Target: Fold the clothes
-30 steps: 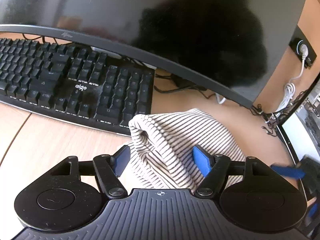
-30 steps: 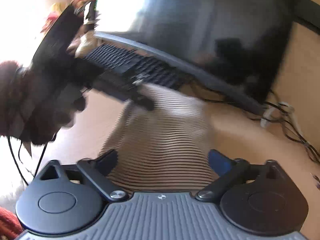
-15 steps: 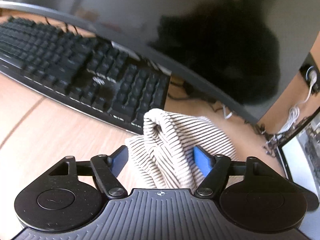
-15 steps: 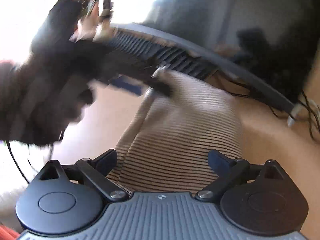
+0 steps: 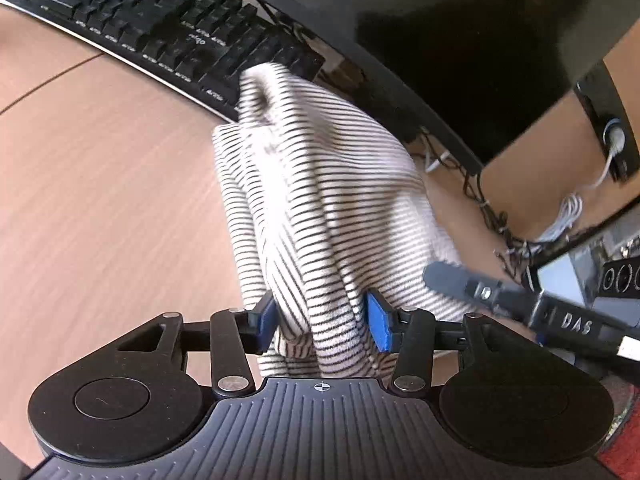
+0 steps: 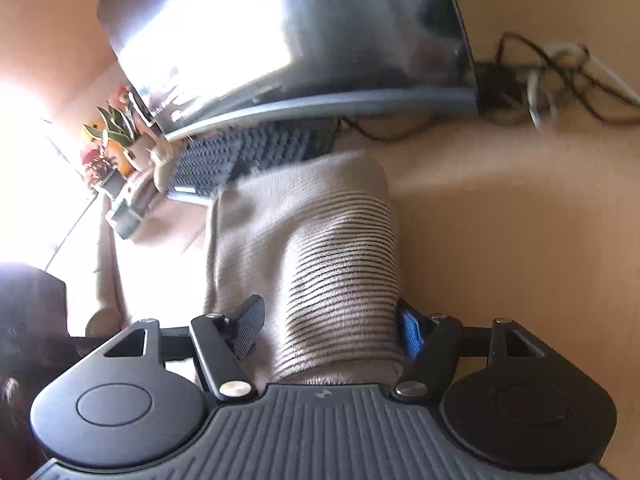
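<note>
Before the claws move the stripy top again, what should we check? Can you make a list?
1. Left claw has the stripy top between its fingers: ok, fabric fills the gap.
2. Right claw has the stripy top too: ok, a bunched fold sits between its fingers.
3. Grips are firm: cannot tell, the pads only partly show.
4. Top is clear of the keyboard: not ok, its far end overlaps the keyboard's edge.
5. Cables are away from the top: ok, they lie off to the side.
6. Top is smooth for folding: not ok, it is bunched up.
</note>
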`<state>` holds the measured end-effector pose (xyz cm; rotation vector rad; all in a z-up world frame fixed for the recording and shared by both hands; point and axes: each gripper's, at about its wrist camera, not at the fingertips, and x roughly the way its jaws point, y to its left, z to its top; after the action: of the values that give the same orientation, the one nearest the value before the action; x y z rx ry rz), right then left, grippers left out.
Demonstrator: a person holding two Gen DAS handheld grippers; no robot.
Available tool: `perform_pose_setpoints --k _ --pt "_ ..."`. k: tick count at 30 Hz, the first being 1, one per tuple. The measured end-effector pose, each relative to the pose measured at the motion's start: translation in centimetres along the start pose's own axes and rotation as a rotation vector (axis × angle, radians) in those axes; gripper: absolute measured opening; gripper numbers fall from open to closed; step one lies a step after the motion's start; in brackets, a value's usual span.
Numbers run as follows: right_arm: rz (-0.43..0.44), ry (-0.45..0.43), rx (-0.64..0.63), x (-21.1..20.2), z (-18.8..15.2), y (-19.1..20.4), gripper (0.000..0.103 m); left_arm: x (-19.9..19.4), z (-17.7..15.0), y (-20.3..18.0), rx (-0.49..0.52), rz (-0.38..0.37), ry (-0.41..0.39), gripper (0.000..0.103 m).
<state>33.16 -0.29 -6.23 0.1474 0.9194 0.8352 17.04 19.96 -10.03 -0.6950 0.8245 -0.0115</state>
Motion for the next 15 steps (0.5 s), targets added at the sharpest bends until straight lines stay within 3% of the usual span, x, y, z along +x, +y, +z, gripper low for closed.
perform_pose_setpoints --k 3,7,11,13,15 --pt "-0.065 0.063 -0.075 1.4 -0.6 -0.6 0.07 0.7 -0.8 -0.6 0.03 0.03 -0.018 0.053" --pt "-0.064 0.08 -0.063 1.4 -1.4 -1.6 0.079 0.0 -2.1 -2.0 0.07 0.115 -0.063 0.062" --pt "-0.086 0.031 -0.155 -1.4 -2.0 -0.1 0.091 -1.5 -3.7 -3.8 0.091 0.217 -0.116 0.069" --pt "-0.077 -0.01 -0.201 -3.3 -2.4 0.7 0.103 -3.0 -5.0 -5.2 0.107 0.255 -0.16 0.08" --pt "-0.07 -0.064 -0.237 -5.5 -3.0 1.1 0.103 -4.5 -6.6 -6.9 0.127 0.3 -0.214 0.092"
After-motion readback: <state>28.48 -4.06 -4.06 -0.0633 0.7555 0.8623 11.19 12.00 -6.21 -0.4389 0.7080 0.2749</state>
